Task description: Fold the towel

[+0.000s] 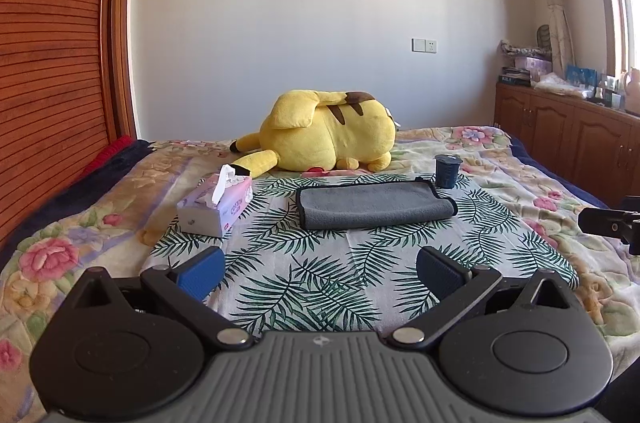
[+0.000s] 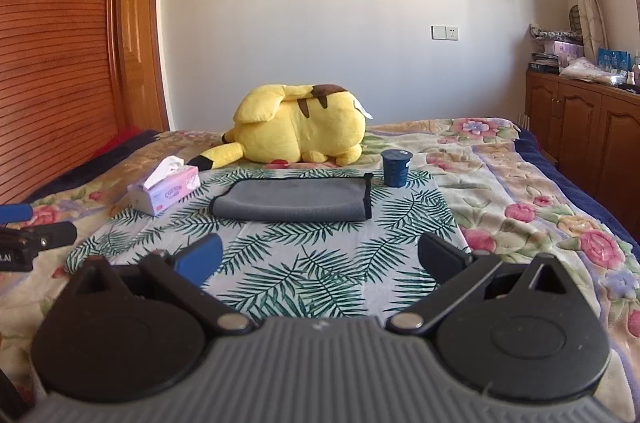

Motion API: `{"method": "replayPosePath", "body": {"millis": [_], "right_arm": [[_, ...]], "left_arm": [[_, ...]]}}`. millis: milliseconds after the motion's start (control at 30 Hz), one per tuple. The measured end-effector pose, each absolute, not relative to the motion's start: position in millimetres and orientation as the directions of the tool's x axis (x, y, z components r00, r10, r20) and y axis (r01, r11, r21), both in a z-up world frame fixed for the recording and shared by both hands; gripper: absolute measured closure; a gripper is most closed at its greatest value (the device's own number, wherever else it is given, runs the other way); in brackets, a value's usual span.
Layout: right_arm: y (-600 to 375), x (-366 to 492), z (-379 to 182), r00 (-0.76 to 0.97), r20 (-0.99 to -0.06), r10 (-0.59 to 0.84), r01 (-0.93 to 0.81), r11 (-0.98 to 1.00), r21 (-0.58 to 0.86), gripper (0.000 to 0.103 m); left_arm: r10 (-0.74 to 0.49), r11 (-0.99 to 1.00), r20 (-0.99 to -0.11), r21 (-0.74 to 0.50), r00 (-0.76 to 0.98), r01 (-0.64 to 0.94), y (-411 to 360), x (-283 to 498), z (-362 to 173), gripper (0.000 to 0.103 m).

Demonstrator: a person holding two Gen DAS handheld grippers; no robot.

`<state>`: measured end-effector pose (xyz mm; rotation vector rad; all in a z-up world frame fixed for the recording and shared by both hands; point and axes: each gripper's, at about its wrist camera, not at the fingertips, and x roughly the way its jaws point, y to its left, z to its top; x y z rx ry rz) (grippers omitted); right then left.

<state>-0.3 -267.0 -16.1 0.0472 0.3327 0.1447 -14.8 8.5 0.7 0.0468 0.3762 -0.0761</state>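
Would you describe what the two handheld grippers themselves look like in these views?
The left gripper and right gripper match: a ribbed grey body, two round black housings, black linkage arms on silver pivot bolts, and blue textured finger pads. No cables or sleeves show.

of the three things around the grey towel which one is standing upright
The dark blue cup, by the towel's far right corner. The tissue box lies flat and the yellow plush is sprawled on its belly.

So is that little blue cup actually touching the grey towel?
Apart. The right wrist view shows a strip of leaf-print cloth between the blue cup and the grey towel.
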Motion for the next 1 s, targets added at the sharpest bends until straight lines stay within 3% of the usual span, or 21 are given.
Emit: {"method": "replayPosePath", "body": {"millis": [1000], "right_arm": [[-267.9, -2.6, -14.9, 0.943, -0.304, 0.135, -0.124, 0.991, 0.055, 0.0]], "left_arm": [[-0.06, 0.997, -0.358, 0.018, 0.932, 0.071, 13.0, -15.9, 1.3, 0.018]]}}
